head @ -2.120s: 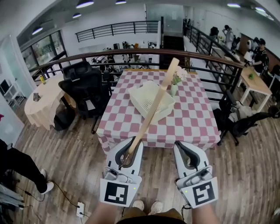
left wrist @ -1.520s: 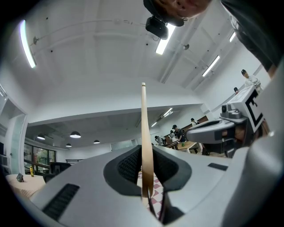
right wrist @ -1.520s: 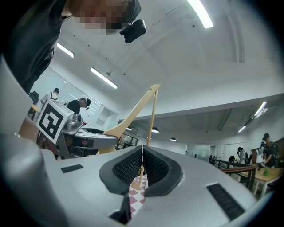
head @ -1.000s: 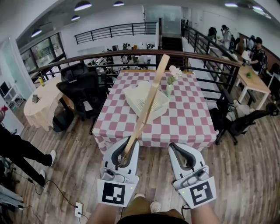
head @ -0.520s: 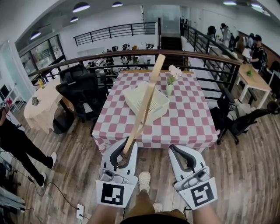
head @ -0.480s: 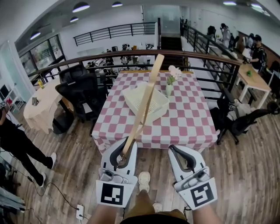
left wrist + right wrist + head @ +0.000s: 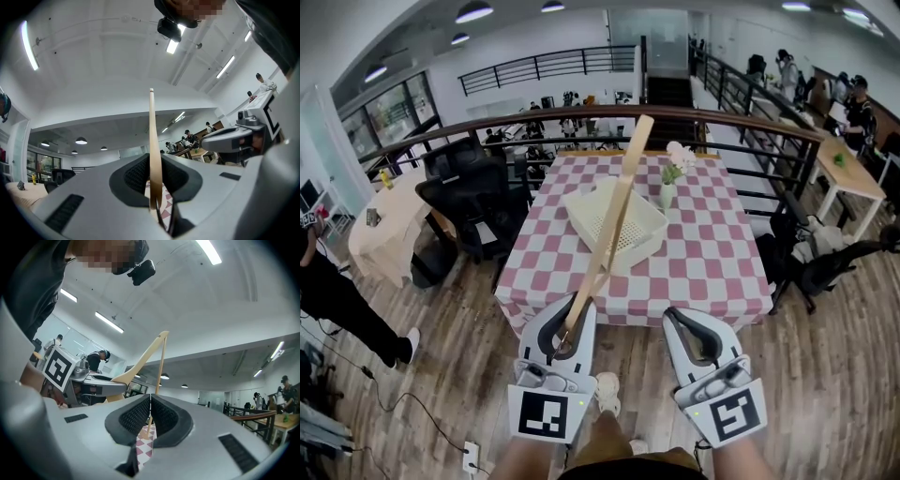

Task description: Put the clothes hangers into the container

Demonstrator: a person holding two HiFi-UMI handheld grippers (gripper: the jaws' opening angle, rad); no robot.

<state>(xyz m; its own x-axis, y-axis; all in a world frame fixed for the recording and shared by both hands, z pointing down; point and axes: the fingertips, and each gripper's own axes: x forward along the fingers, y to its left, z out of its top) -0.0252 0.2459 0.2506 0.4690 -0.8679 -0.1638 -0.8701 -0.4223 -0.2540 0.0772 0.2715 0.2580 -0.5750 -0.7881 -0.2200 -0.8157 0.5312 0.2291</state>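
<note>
A long wooden clothes hanger (image 7: pixel 609 230) slants up and away from my left gripper (image 7: pixel 572 311), which is shut on its lower end. In the left gripper view the hanger (image 7: pixel 152 140) stands edge-on, pinched between the black pads of that gripper (image 7: pixel 153 171). My right gripper (image 7: pixel 696 321) is beside it, shut with nothing held; in its own view the pads of this gripper (image 7: pixel 151 405) meet, and the hanger (image 7: pixel 143 359) shows to the left. The cream slotted container (image 7: pixel 630 236) sits on the pink checkered table (image 7: pixel 712 267) ahead, beyond both grippers.
A small vase of flowers (image 7: pixel 672 178) stands right of the container. A black office chair (image 7: pixel 473 192) is left of the table, another chair (image 7: pixel 825 262) to its right. A railing (image 7: pixel 525 120) runs behind. A person (image 7: pixel 337 305) stands at far left on the wooden floor.
Both grippers have drifted slightly towards the table, the left one still holding the hanger. The person at the far left has stepped further into view.
</note>
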